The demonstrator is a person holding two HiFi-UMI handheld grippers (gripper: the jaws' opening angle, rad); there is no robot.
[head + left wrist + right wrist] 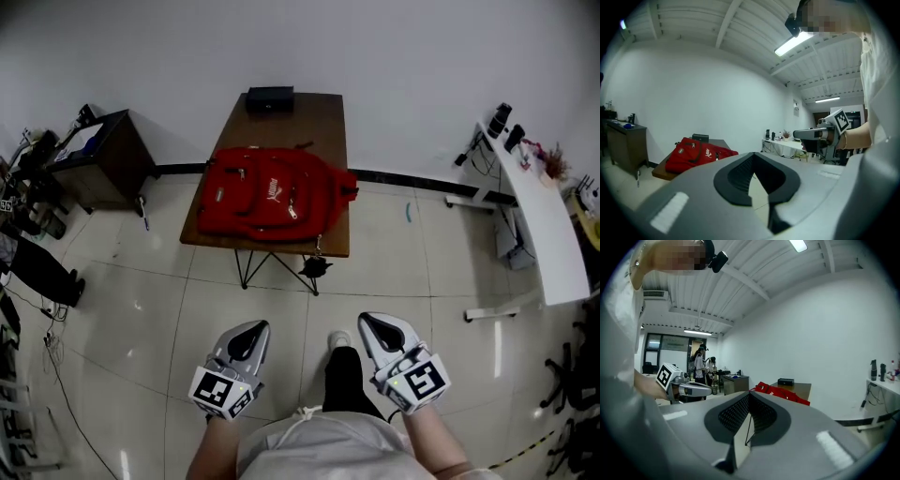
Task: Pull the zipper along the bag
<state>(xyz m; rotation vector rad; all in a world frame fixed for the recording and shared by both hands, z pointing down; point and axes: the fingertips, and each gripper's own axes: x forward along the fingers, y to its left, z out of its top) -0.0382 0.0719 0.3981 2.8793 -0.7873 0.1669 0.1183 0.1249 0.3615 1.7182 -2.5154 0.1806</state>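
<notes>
A red backpack [272,192] lies flat on a brown folding table [323,122] across the floor from me, and small zipper pulls [293,213] show on its front. Both grippers hang close to my body, far short of the table. My left gripper [250,327] points toward the bag with its jaws shut and nothing between them. My right gripper [367,320] is held the same way, shut and empty. In the left gripper view the backpack [696,152] sits far off beyond the shut tips [752,154], with the right gripper [806,134] alongside. The right gripper view shows the backpack [780,393] past its shut tips [749,394].
A black box [270,98] sits at the table's far end. A dark cabinet [108,155] stands at the left wall and a white desk [539,216] at the right. A small black object [314,266] hangs under the table. People [701,364] stand far behind.
</notes>
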